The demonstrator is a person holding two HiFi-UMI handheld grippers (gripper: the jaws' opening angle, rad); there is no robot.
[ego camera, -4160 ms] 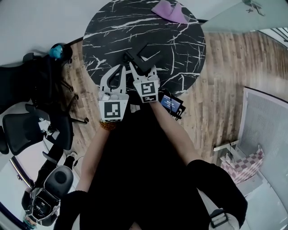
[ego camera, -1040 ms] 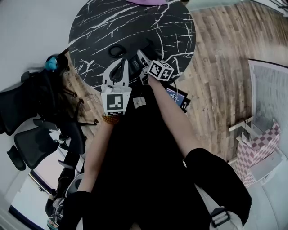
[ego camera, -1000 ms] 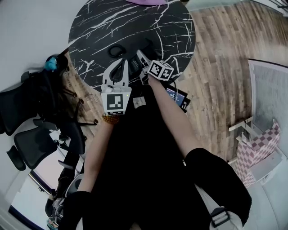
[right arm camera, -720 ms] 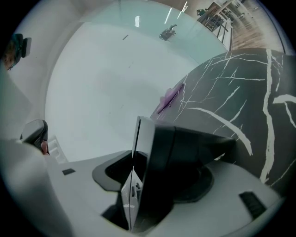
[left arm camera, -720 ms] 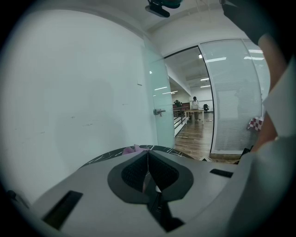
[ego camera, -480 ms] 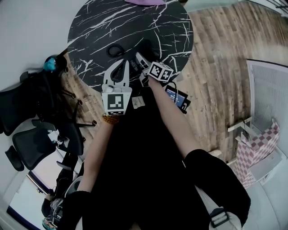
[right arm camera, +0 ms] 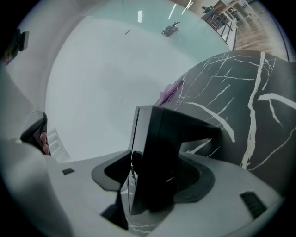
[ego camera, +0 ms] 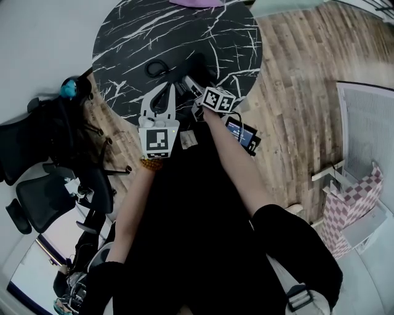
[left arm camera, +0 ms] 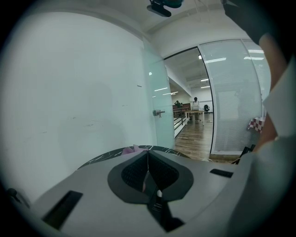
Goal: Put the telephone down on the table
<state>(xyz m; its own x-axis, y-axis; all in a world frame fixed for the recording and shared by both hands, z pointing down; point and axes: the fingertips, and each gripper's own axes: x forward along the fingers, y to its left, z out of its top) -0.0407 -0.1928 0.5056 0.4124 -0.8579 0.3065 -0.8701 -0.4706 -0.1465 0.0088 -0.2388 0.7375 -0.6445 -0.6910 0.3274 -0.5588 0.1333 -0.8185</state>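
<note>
The black telephone (right arm camera: 157,152) stands upright on edge on the black marbled round table (ego camera: 184,31), near its front rim. It is between the jaws of my right gripper (ego camera: 189,84), whose pads (right arm camera: 113,173) flank it at their widest without clearly pressing. In the head view the telephone (ego camera: 186,86) is mostly hidden by that gripper. My left gripper (ego camera: 167,88) hovers just left of it over the table's edge, its pads (left arm camera: 138,171) meeting with nothing between them.
A black cable loop (ego camera: 157,67) lies on the table beyond the left gripper. A purple cloth (ego camera: 197,2) sits at the far rim. Office chairs (ego camera: 43,178) crowd the left side, and wood floor (ego camera: 295,74) lies to the right. A small blue-screened device (ego camera: 241,136) hangs by the person's waist.
Over four seconds my right gripper has tilted and brought the telephone down near the table's front rim. In the last second both grippers barely shifted.
</note>
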